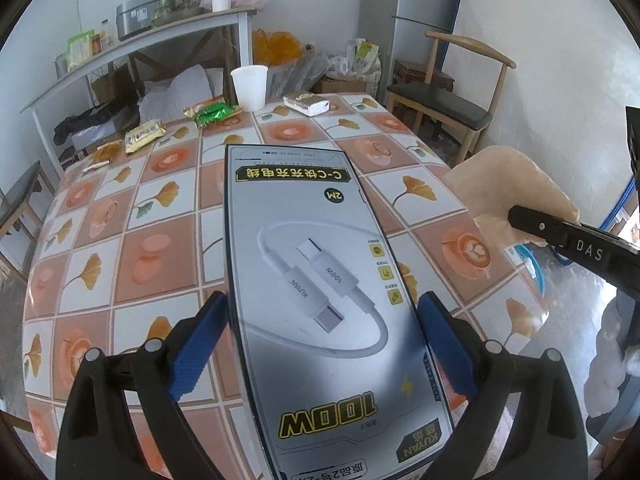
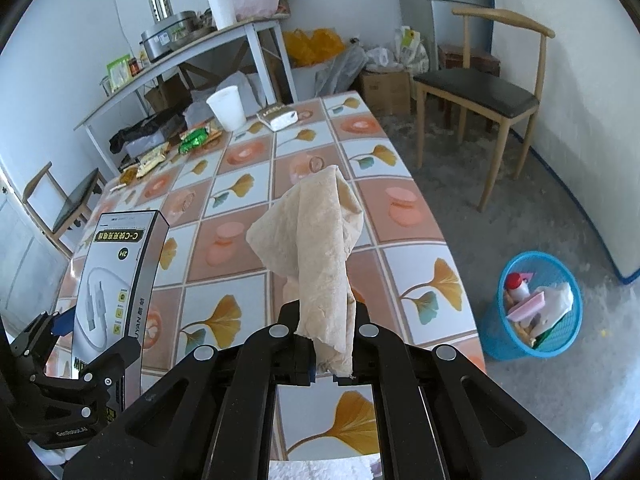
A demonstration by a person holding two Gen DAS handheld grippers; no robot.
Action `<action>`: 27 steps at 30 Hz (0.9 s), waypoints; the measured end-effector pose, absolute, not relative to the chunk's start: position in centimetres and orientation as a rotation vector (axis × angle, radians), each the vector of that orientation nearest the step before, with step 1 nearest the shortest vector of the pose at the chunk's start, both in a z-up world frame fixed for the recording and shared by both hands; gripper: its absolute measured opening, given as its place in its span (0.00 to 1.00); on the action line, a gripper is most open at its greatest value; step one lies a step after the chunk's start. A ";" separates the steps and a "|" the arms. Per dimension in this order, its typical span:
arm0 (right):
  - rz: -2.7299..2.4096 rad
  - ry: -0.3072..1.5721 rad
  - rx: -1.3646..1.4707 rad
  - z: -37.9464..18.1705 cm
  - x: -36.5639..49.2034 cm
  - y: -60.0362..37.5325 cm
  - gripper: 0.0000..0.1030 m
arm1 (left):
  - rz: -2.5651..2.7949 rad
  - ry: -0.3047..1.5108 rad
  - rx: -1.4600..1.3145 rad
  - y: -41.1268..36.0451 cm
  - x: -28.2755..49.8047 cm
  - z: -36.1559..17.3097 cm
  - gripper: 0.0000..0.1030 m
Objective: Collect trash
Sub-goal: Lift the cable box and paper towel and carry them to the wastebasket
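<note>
My left gripper point(image 1: 322, 316) is shut on a grey charging-cable box point(image 1: 320, 280), its blue pads pressed on the box's two long sides, above the tiled table point(image 1: 132, 248). In the right wrist view the same box point(image 2: 116, 280) stands at the left, held by the left gripper point(image 2: 96, 332). My right gripper point(image 2: 326, 316) is shut on a crumpled beige paper towel point(image 2: 316, 240) that sticks up over the table point(image 2: 400, 208). The towel point(image 1: 516, 196) and a right finger point(image 1: 568, 240) show at the right of the left wrist view.
A blue mesh bin point(image 2: 532, 308) with trash in it stands on the floor right of the table. At the table's far end are a white cup point(image 2: 227, 107), snack wrappers point(image 2: 192, 139) and a foil packet point(image 2: 278, 117). A wooden chair point(image 2: 480, 92) stands beyond.
</note>
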State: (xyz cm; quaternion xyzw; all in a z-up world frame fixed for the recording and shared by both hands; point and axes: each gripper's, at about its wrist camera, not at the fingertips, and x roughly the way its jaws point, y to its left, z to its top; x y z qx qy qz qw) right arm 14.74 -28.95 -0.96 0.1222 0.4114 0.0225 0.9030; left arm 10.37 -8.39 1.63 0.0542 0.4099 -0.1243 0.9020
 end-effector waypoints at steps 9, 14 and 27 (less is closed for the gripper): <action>0.019 0.791 0.307 0.4 12.9 -31.8 0.04 | -0.296 0.798 0.154 -10.3 9.3 3.7 0.90; -0.049 0.739 0.352 1.7 11.0 -35.5 0.04 | -0.380 0.775 0.178 -13.0 9.1 5.2 0.90; -0.398 0.639 0.488 2.2 2.2 -49.6 0.04 | -0.730 0.776 0.217 -25.6 11.2 8.4 0.90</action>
